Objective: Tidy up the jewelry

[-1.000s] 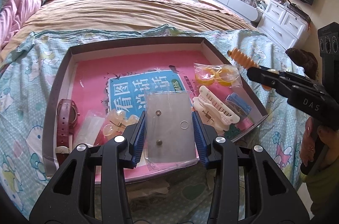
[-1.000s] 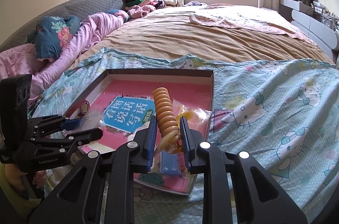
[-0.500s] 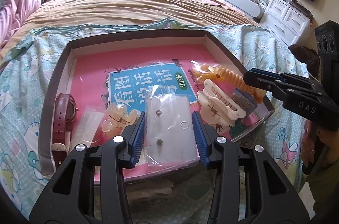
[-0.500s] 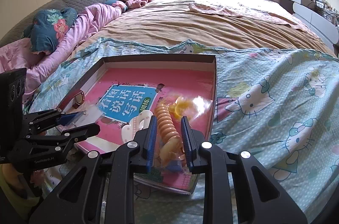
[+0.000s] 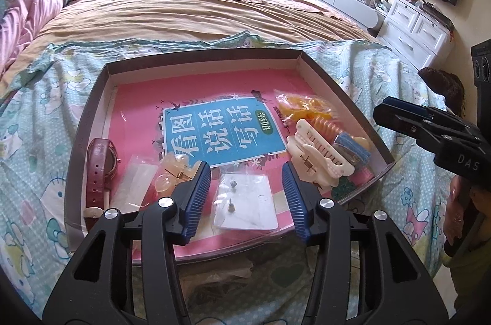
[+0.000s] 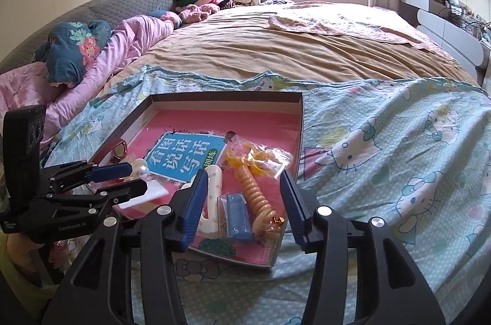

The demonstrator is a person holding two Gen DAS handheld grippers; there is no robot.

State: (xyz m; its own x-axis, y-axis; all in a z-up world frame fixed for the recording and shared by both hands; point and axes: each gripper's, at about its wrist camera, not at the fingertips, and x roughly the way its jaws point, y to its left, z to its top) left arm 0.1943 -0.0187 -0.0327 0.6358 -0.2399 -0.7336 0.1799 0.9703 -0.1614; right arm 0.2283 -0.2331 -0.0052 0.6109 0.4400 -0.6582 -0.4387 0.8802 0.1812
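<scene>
Clear plastic packet of stud earrings on a white card (image 5: 247, 203) lies flat on the pink book (image 5: 214, 97) inside the shallow brown cardboard tray (image 5: 196, 56), near its front edge. Left tongs (image 5: 246, 191) apart, straddling the packet, not gripping. Orange spiral hair tie (image 6: 256, 196) lies in the tray's right corner; right tongs (image 6: 242, 199) apart above it. Tray sits on the bed.

The right gripper (image 6: 242, 202) hangs wide open over the tray's (image 6: 299, 122) near corner — an orange coil band (image 6: 256, 196) and blue clip (image 6: 237, 213) lie between its fingers, untouched, on the bed (image 6: 383, 171).
</scene>
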